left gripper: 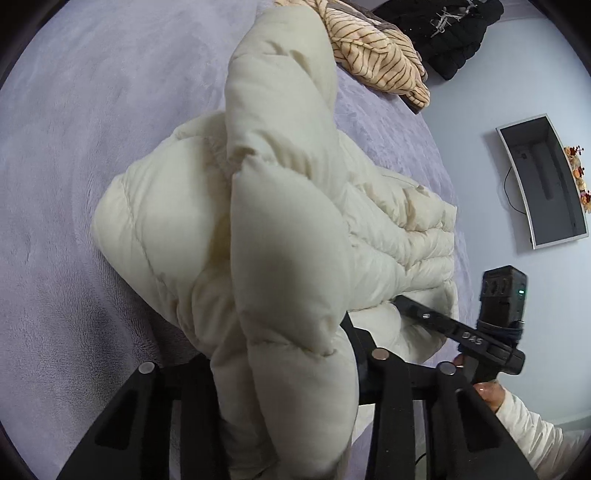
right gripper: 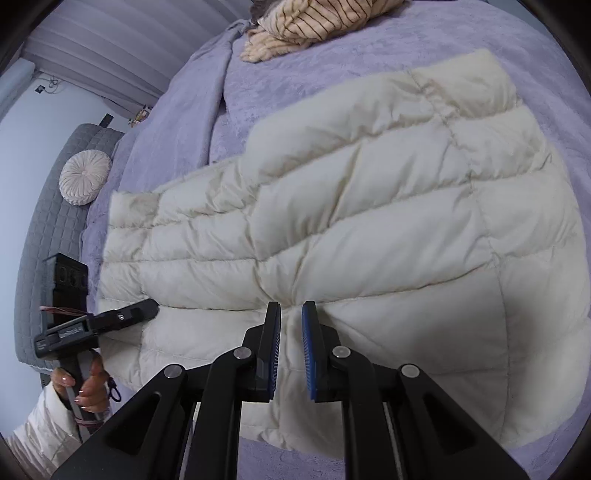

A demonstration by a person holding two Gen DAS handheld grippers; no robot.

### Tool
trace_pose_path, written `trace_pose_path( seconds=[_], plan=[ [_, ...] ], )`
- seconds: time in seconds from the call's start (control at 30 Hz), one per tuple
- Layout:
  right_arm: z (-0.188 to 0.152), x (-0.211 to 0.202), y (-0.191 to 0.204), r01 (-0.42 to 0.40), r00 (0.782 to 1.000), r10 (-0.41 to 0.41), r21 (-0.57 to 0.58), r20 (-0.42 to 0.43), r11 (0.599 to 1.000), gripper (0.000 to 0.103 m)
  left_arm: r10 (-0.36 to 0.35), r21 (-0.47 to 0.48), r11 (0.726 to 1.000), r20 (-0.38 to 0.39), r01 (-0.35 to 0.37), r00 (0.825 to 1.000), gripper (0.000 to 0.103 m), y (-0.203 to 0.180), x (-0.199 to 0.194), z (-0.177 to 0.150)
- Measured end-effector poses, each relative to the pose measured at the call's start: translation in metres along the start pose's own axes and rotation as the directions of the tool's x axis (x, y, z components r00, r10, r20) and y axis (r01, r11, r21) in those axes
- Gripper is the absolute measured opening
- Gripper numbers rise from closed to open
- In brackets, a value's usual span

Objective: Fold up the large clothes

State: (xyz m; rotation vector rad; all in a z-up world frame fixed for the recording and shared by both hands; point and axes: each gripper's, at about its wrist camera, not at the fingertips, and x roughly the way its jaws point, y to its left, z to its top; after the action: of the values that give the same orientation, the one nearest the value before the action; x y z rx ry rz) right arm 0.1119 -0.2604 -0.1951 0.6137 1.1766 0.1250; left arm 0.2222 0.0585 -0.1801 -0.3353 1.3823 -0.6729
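A cream quilted puffer jacket (right gripper: 369,206) lies spread on the lilac bedspread (right gripper: 332,48). My left gripper (left gripper: 288,369) is shut on a thick fold of the jacket (left gripper: 280,229); the fabric bulges over its jaws and hides the fingertips. It also shows in the right wrist view (right gripper: 147,308), its tip on the jacket's left edge. My right gripper (right gripper: 291,314) is closed on a pinch of the jacket's near edge, with cream fabric filling the narrow gap between the blue pads (right gripper: 307,347). It appears in the left wrist view (left gripper: 402,304) at the jacket's right edge.
A tan striped garment (left gripper: 373,48) and a black garment (left gripper: 450,33) lie at the far side of the bed. A grey quilted headboard (right gripper: 48,229) with a round cushion (right gripper: 85,177) stands at the left. A wall screen (left gripper: 543,181) hangs on the right.
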Motion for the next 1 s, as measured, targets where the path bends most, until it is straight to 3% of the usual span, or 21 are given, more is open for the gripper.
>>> trace_pose_path(
  seconds=[0.17, 0.33, 0.47, 0.57, 0.7, 0.87, 1.0],
  plan=[
    [-0.005, 0.035, -0.021, -0.024, 0.999, 0.026, 0.056, -0.036, 0.998, 0.009, -0.021, 0.139, 0.99, 0.036, 0.016, 0.999, 0.036, -0.079, -0.023, 0.002],
    [-0.003, 0.028, -0.032, -0.082, 0.993, 0.092, 0.135, -0.072, 0.987, 0.01, 0.057, 0.281, 0.957, 0.066, -0.073, 0.996, 0.036, -0.145, -0.019, 0.003],
    [0.013, -0.039, -0.041, -0.209, 0.974, 0.192, 0.153, 0.119, 0.966, 0.01, 0.101, 0.315, 0.943, 0.049, -0.112, 0.994, 0.036, -0.157, -0.016, 0.002],
    [0.045, -0.053, -0.049, -0.275, 0.953, 0.246, 0.157, 0.178, 0.949, 0.01, 0.13, 0.319, 0.938, 0.043, -0.137, 0.991, 0.036, -0.17, -0.01, 0.003],
    [0.08, -0.002, -0.056, -0.289, 0.957, 0.281, 0.191, 0.068, 0.938, 0.01, 0.146, 0.312, 0.938, 0.045, -0.153, 0.988, 0.036, -0.187, 0.001, 0.006],
    [0.086, 0.08, -0.061, -0.192, 0.97, 0.215, 0.183, -0.114, 0.964, 0.0, 0.141, 0.306, 0.941, 0.03, -0.143, 0.99, 0.036, -0.208, 0.04, 0.012],
    [0.089, 0.091, -0.061, -0.209, 0.955, 0.243, 0.196, -0.17, 0.958, 0.0, 0.16, 0.329, 0.931, 0.022, -0.158, 0.987, 0.036, -0.221, 0.054, 0.011]
  ],
)
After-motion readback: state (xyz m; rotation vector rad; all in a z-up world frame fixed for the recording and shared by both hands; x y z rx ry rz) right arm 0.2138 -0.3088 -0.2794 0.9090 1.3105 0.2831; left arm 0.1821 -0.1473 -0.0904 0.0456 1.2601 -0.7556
